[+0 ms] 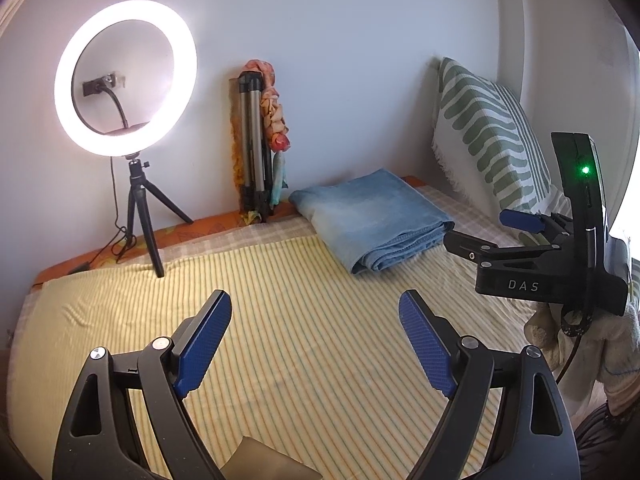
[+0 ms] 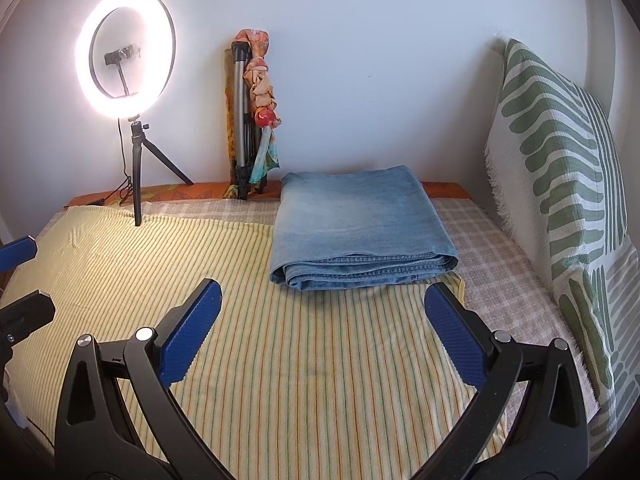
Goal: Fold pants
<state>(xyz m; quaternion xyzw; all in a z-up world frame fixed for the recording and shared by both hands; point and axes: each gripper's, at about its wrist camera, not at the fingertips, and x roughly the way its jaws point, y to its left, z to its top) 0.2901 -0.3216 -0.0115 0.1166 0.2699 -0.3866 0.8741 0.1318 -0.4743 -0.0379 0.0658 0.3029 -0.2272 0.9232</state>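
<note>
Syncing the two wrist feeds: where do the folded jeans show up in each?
Left wrist view: folded jeans sit right of centre, mid-height, beyond the open left tongs, left of the right tongs.
Right wrist view: folded jeans sit near centre, straight ahead of the open right tongs.
Shared landmark: the lit ring light, upper left in both.

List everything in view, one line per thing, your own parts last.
jeans: one, blue, folded, far side of bed
striped sheet: one, yellow, over bed
checked cover: one, beige, under sheet, right
pillow: one, green and white, against right wall
ring light: one, lit, on black tripod, back left
folded tripod: one, silver, with scarf, against wall
left gripper: one, black, blue pads, open, empty
right gripper: one, same, open, empty
</note>
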